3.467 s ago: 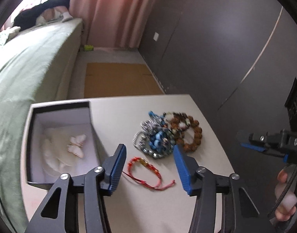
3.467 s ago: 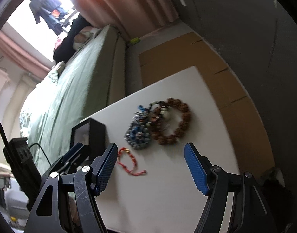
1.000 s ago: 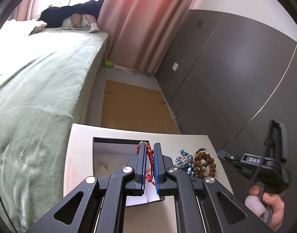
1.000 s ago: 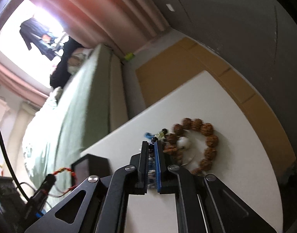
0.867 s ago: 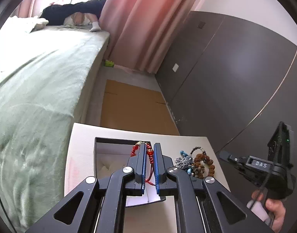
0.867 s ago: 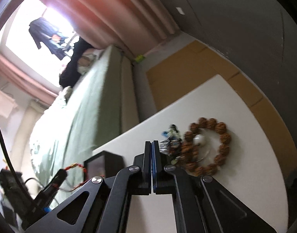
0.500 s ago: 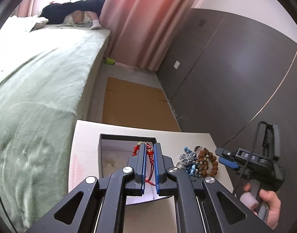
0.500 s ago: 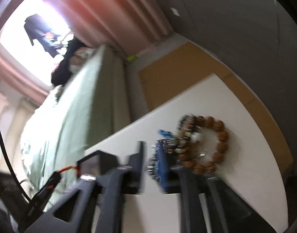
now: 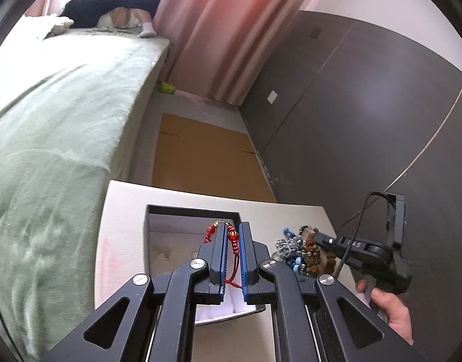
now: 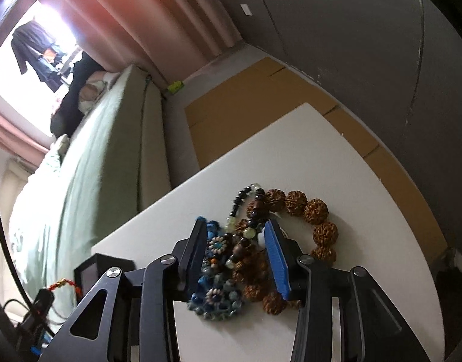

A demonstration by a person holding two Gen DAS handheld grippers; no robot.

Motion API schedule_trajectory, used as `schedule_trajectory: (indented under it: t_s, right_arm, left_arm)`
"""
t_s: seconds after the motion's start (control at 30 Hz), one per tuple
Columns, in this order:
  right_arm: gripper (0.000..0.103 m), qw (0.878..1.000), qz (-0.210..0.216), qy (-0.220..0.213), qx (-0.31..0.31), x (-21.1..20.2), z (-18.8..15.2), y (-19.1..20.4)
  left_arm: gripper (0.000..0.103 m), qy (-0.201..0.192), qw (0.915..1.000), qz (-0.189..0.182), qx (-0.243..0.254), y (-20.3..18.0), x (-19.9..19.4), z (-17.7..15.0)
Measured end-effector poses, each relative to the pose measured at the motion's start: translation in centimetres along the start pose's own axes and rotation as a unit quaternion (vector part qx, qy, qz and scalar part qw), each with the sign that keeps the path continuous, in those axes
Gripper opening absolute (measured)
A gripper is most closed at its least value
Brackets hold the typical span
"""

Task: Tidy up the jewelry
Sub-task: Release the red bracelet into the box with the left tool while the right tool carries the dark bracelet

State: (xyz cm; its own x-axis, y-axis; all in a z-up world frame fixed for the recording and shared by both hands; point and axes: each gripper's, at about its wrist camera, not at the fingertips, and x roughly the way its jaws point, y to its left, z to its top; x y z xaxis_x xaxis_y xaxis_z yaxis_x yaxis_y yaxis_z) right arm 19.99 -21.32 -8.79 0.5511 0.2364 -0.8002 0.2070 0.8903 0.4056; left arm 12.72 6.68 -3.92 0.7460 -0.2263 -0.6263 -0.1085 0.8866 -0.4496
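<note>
My left gripper [image 9: 233, 226] is shut on a red cord bracelet [image 9: 234, 239] and holds it over an open black box [image 9: 170, 211] with a pale lining. A heap of bead bracelets [image 9: 294, 250] lies on the white table [image 10: 321, 150] to the box's right. My right gripper [image 10: 235, 224] points down over that heap, its jaws closing. A blue flower-bead bracelet [image 10: 215, 298] and dark beads [image 10: 246, 250] sit between them, not pinched. A big brown seed bracelet [image 10: 315, 208] loops out to the right of the fingers.
A green bed [image 9: 55, 120] runs along the table's left side. Flattened cardboard [image 9: 200, 157] lies on the floor beyond the table, with a dark wall [image 9: 366, 120] at right and a pink curtain [image 9: 224, 30] at the back. A hand [image 9: 390, 310] holds the right gripper.
The right gripper went from shut to part open and sank onto the bead heap, now straddling it. The left gripper stays shut on the red bracelet it lifted from the table.
</note>
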Motion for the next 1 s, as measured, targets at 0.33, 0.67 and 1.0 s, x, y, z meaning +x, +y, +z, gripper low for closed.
schedule_trajectory:
  t_s: [0.33,0.67,1.0]
  right_arm:
    - [0.009,0.998,0.03,-0.045,-0.021,-3.7,0.2,1.3]
    - [0.009,0.988,0.123,-0.067,-0.063,-7.5,-1.7,5.6]
    - [0.009,0.973,0.201,-0.034,-0.11,-6.8,-4.7,11.4]
  left_arm:
    - [0.062,-0.013,0.9998,0.001,-0.012,0.3,-1.1,0.3]
    - [0.062,-0.022,0.9992,0.021,-0.027,1.6,-2.1,0.6]
    - [0.062,-0.04,0.9968,0.029,-0.063,4.1,-3.7,1.3]
